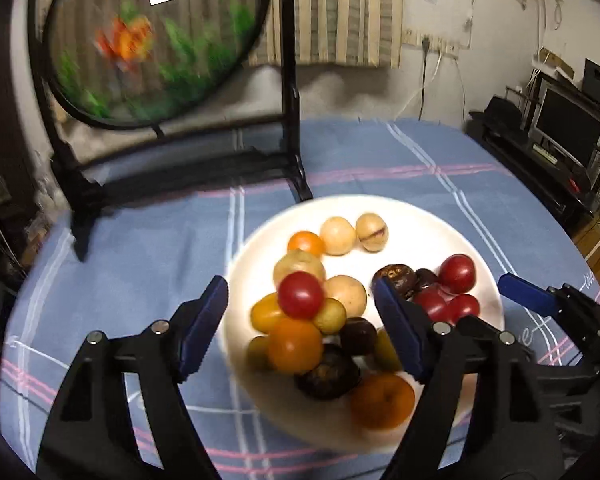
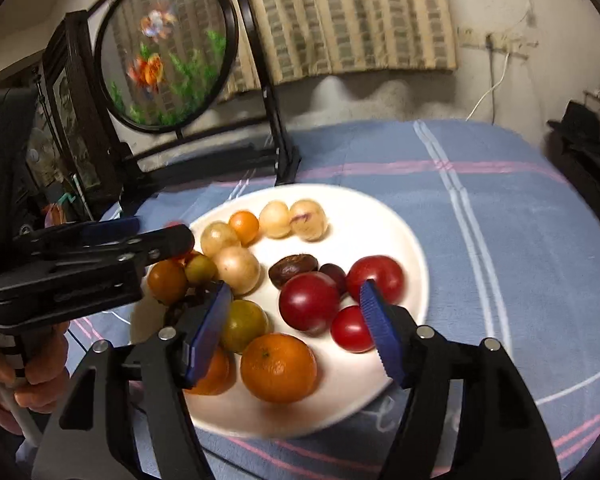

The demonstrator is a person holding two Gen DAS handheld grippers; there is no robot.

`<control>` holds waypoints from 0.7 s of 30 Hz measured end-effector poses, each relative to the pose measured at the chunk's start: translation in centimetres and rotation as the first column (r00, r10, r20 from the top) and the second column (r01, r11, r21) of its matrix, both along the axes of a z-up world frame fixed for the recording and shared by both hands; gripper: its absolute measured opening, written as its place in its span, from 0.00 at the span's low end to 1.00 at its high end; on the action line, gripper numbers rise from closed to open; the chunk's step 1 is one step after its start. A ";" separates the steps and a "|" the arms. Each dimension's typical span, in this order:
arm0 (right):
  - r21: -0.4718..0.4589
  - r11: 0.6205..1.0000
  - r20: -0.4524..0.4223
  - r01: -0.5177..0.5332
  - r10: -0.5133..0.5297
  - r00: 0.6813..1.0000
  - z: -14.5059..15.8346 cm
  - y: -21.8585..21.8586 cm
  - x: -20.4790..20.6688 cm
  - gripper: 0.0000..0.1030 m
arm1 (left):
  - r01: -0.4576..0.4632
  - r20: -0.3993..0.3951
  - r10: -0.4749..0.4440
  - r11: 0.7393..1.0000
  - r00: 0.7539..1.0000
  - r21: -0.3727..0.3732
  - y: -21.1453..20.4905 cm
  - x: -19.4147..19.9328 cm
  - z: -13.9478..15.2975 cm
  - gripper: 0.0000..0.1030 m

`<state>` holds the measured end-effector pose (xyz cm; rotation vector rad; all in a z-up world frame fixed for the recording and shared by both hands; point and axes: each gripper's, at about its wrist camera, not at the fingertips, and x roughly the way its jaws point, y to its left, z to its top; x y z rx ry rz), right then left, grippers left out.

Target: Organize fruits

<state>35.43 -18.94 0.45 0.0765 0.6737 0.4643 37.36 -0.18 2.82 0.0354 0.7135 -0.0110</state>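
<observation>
A white plate point(image 1: 432, 224) point(image 2: 384, 216) on a blue plaid cloth holds several small fruits: pale longans point(image 1: 338, 235), red tomatoes point(image 1: 301, 294) point(image 2: 309, 300), orange and yellow tomatoes, dark chestnut-like fruits point(image 2: 293, 267) and a mandarin point(image 2: 278, 367) point(image 1: 382, 400). My left gripper point(image 1: 300, 320) is open, its jaws hanging over the left pile around the red tomato. My right gripper point(image 2: 294, 328) is open above the plate's front, straddling a red tomato and the mandarin. The left gripper also shows at the left of the right wrist view point(image 2: 100, 256).
A black stand with a round embroidered goldfish screen point(image 1: 152, 40) point(image 2: 168, 52) stands at the table's back left, close behind the plate. Striped curtain and wall lie behind. A TV shelf point(image 1: 560, 132) is off the table's right edge.
</observation>
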 end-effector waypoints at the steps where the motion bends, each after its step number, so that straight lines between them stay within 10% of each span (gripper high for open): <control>1: -0.003 1.000 0.003 -0.005 0.005 1.000 0.4 -0.1 -0.6 0.66 | 0.003 0.011 -0.003 1.000 1.000 0.002 0.1 -1.2 0.7 0.82; 7: -0.002 1.000 0.059 -0.018 0.018 0.998 2.9 -1.4 -7.3 0.99 | -0.020 0.081 0.016 0.999 0.997 0.040 0.5 -9.1 3.1 0.97; 21: -0.140 0.988 0.096 -0.071 0.085 0.992 0.6 -0.7 -16.9 0.99 | -0.047 0.049 0.045 0.998 0.998 0.037 0.7 -19.4 -0.5 0.98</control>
